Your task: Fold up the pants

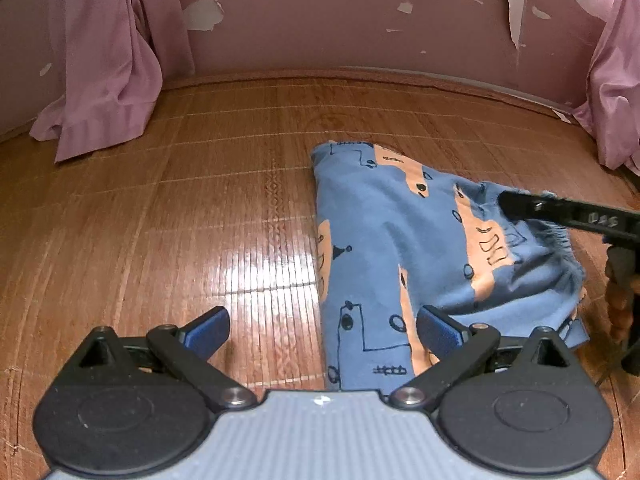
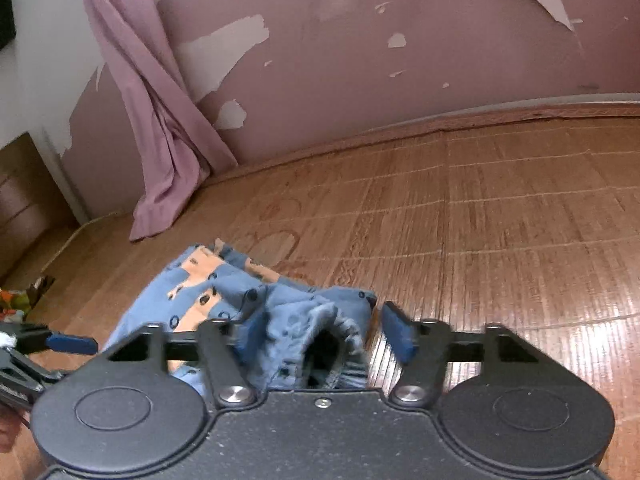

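A bamboo mat (image 1: pixel 200 208) meets a peeling pink wall (image 1: pixel 340 20) with curtains (image 1: pixel 112 72). Both grippers, left gripper (image 1: pixel 322 330) and right gripper (image 2: pixel 320 336), have jaws wide apart; the right seemingly straddles the blue pants (image 1: pixel 400 240), ungripped.

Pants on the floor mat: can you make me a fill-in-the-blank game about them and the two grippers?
1. The blue cotton pants have patches coloured ____.
2. They lie on a brown woven bamboo mat under a ____ wall with peeling paint.
3. The left hand-held gripper has its blue pads spread ____, holding nothing.
4. The pale purple curtain hangs down until it touches the ____.

Missing words: orange; pink; open; mat
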Motion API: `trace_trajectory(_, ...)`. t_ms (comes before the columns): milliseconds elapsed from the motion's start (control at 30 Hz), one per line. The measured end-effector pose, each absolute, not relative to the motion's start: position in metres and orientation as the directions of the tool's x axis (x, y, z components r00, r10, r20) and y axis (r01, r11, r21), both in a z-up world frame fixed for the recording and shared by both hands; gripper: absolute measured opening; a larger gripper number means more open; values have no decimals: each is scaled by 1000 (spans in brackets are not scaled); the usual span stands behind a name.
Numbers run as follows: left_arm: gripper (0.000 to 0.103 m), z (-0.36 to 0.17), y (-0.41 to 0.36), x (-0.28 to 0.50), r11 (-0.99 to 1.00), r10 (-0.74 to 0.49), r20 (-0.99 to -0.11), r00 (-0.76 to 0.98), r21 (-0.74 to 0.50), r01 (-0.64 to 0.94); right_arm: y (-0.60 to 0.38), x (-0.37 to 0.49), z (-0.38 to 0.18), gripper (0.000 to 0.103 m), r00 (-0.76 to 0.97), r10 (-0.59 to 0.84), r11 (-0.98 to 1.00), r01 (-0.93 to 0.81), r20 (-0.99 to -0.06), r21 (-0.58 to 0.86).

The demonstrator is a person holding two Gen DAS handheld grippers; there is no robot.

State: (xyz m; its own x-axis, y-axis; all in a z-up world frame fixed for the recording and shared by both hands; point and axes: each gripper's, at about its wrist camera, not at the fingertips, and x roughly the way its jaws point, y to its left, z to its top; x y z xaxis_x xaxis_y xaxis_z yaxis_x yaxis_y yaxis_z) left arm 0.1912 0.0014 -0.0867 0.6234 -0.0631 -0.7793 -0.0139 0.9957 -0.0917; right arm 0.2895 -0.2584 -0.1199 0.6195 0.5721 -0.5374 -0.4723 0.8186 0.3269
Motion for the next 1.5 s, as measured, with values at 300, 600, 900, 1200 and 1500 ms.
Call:
trace_trajectory(300, 41, -85, -7, 189, 984, -169, -767, 619, -161, 69, -250, 272, -119, 21, 653, 559, 826, -493, -511, 272)
trace_trajectory(600, 25, -78, -10, 214, 988, -123, -723, 680, -153, 15, -216, 294, -95, 19, 716, 508, 845, -521, -480, 118)
trace_trajectory(900, 26, -68, 3, 265, 984, -97, -676, 730, -173, -30, -176, 349, -65, 19, 726, 512, 820, -572, -458, 11)
trace_trajectory(1200, 60, -93, 23, 276, 983, -48, -702, 710, -160, -91, -167, 361, -95, 40, 725, 422, 860, -511, -544, -15)
trace_trajectory(1500, 100, -60, 19, 235, 983, 2, -650, 760, -139, -122, -192, 289, -53, 83, 799, 393, 896, -444, -455, -5)
